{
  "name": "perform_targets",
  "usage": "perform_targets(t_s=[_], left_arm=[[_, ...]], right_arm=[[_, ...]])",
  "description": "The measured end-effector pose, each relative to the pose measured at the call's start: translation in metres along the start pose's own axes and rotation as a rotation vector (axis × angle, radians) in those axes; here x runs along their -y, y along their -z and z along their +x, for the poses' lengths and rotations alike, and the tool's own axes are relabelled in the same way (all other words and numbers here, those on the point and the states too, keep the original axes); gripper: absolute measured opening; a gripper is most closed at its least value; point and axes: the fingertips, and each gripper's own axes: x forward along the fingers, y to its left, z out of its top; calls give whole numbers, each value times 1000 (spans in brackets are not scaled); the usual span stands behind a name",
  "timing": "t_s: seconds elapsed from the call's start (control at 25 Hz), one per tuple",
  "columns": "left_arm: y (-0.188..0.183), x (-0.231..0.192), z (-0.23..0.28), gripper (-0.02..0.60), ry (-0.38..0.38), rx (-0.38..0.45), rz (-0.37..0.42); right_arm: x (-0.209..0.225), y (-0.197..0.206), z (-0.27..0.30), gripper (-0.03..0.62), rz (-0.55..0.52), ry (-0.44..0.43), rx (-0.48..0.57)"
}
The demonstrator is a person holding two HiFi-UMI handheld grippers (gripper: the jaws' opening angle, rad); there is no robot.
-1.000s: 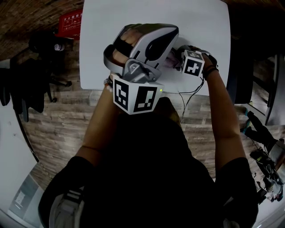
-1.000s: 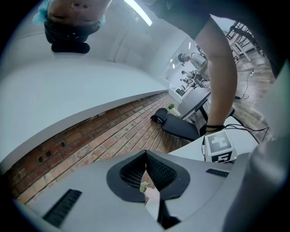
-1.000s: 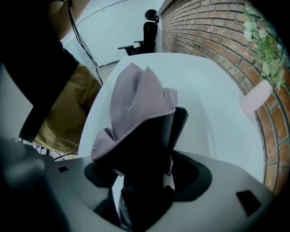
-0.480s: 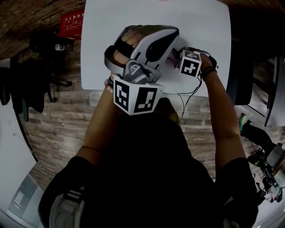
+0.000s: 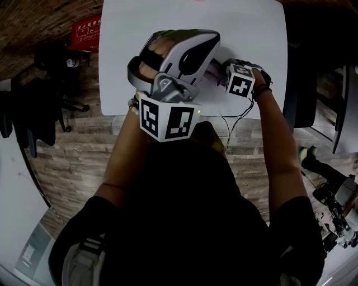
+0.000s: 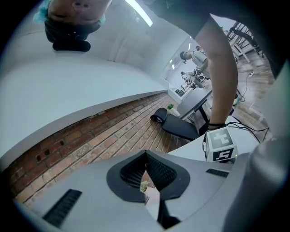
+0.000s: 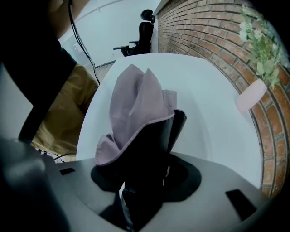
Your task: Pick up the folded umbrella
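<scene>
Left gripper (image 6: 146, 156): jaws clenched together, nothing in them, pointing level. Right gripper (image 7: 144, 154): pointing steeply down, jaws have just been closing and now clamp the folded umbrella (image 7: 136, 102). Its mauve fabric sticks out just ahead of the pads, with the white table (image 7: 208, 95) beyond it.

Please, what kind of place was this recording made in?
Probably an office or lab workroom: there is a white table, a black office chair, a brick wall and a wood-plank floor.
</scene>
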Motion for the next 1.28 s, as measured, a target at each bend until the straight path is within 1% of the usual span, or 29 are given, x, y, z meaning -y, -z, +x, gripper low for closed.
perform_targets(t_s=[0.24,0.56,0.72,0.84,1.12,1.28], left_arm=[[-1,-7,1,13,7,8,5],[-13,-9,1,14,12,28,34],[-20,-8,4,14,21,33,67],[-30,-8,3,14,22,52,77],[-51,-11,5,14,3,73,99],[-58,-12,4,14,-12,73,100]], right_arm=[[-1,4,-4,215,55,63,37],[3,3,-36,215,183,182,163],[8,0,-57,215,226,242,219],[12,-4,-78,215,259,298,267],[18,-7,-129,215,289,448,341],[19,-7,-150,215,296,508,368]])
